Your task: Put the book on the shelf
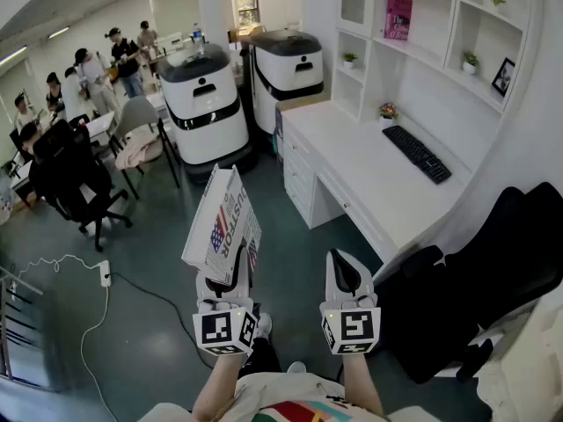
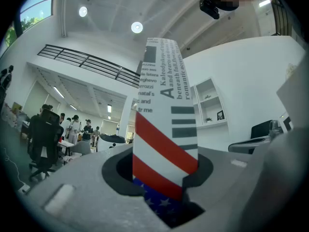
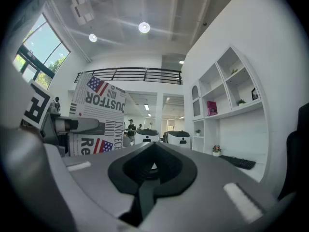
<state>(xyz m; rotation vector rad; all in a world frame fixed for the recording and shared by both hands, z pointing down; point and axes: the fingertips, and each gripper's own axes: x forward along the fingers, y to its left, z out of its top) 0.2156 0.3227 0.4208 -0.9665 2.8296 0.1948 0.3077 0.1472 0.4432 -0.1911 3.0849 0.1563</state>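
Note:
A white book point(image 1: 224, 222) printed with newspaper text and a stars-and-stripes flag stands upright in my left gripper point(image 1: 230, 272), which is shut on its lower edge. The left gripper view shows the book's spine point(image 2: 164, 129) rising straight up between the jaws. To its right my right gripper point(image 1: 348, 275) holds nothing, with its jaws together. In the right gripper view the book point(image 3: 99, 111) appears at the left. The white wall shelf point(image 1: 422, 33) is ahead at the upper right, above a desk, well away from both grippers.
A pink book point(image 1: 398, 18) stands on the shelf, with small plants and a picture frame. A white desk point(image 1: 352, 161) carries a black keyboard point(image 1: 418, 154). A black office chair point(image 1: 479, 280) is at the right. Two white machines point(image 1: 207, 104) stand ahead. People sit at the far left.

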